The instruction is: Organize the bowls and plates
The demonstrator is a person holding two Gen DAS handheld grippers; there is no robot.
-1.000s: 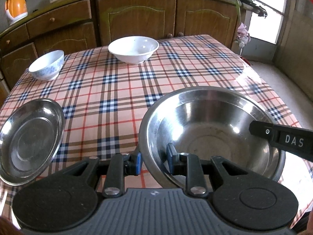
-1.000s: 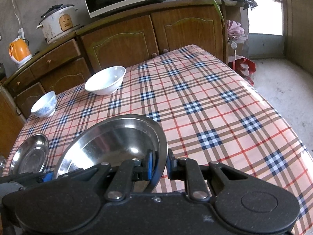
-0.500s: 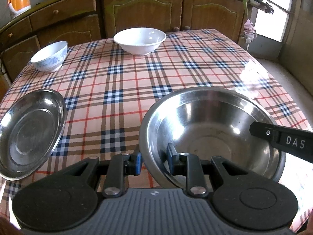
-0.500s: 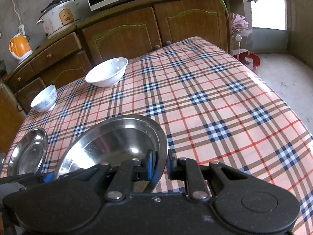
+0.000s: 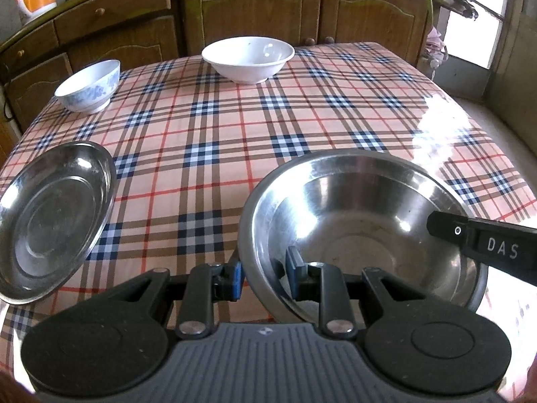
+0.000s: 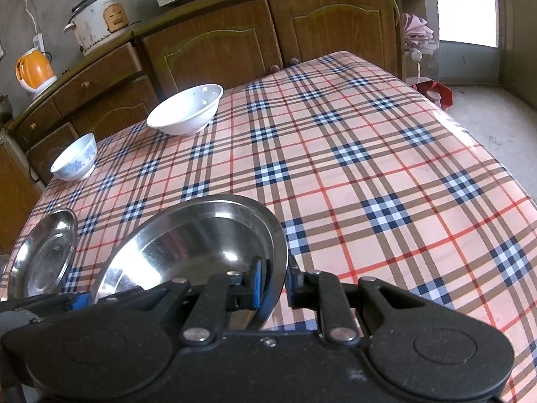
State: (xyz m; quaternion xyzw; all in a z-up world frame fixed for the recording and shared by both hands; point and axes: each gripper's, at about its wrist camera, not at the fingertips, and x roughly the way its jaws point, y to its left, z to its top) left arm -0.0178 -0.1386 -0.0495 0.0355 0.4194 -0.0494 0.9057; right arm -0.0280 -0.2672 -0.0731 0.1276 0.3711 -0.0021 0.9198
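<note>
Steel bowl (image 5: 362, 235) near right on tabletop (image 5: 235, 127), rim pinched both sides: left hand-held gripper (image 5: 263, 277) and right hand-held gripper (image 6: 273, 283) each clamp it. Thin slick rim could slip or tilt if lifted unevenly. Steel plate (image 5: 50, 218) near left; white bowl (image 5: 248, 58) and blue-patterned bowl (image 5: 89, 85) far, well apart, nothing blocking.

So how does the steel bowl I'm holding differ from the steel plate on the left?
The steel bowl is deep and steep-walled; the steel plate is shallow with a flat base. The bowl looks larger across. The bowl's rim is pinched by both the left gripper and the right gripper; no gripper touches the plate, which lies on the checked tablecloth. Both are shiny, empty stainless steel.
</note>
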